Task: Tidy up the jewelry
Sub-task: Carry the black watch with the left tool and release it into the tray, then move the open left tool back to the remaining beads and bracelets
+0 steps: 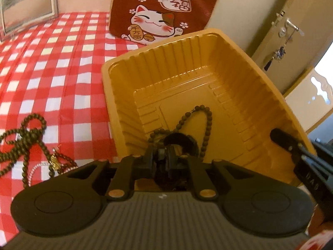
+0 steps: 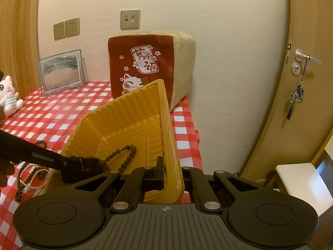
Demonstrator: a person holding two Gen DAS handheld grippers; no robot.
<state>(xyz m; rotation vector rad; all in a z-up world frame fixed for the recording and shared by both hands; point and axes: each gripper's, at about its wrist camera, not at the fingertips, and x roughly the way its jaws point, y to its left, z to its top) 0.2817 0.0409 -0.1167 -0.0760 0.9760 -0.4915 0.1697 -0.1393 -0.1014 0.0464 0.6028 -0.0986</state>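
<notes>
A yellow ribbed plastic tray (image 1: 208, 66) is tilted up off the checkered table. My right gripper (image 2: 169, 175) is shut on the tray's near rim (image 2: 170, 145); its finger (image 1: 285, 141) shows at the tray's right edge in the left wrist view. My left gripper (image 1: 162, 156) is inside the tray, shut on a dark bead bracelet (image 1: 205, 123) whose loop lies on the tray floor. The bracelet (image 2: 127, 156) and the left gripper (image 2: 87, 164) also show in the right wrist view. More bead strands (image 1: 27, 143) lie on the table to the left of the tray.
A red lucky-cat cushion (image 2: 145, 68) stands behind the tray. A framed picture (image 2: 61, 70) and a white plush toy (image 2: 9, 95) sit at the back left. A pearl strand and dark beads (image 2: 31, 177) lie left of the tray. A door (image 2: 308, 83) is to the right.
</notes>
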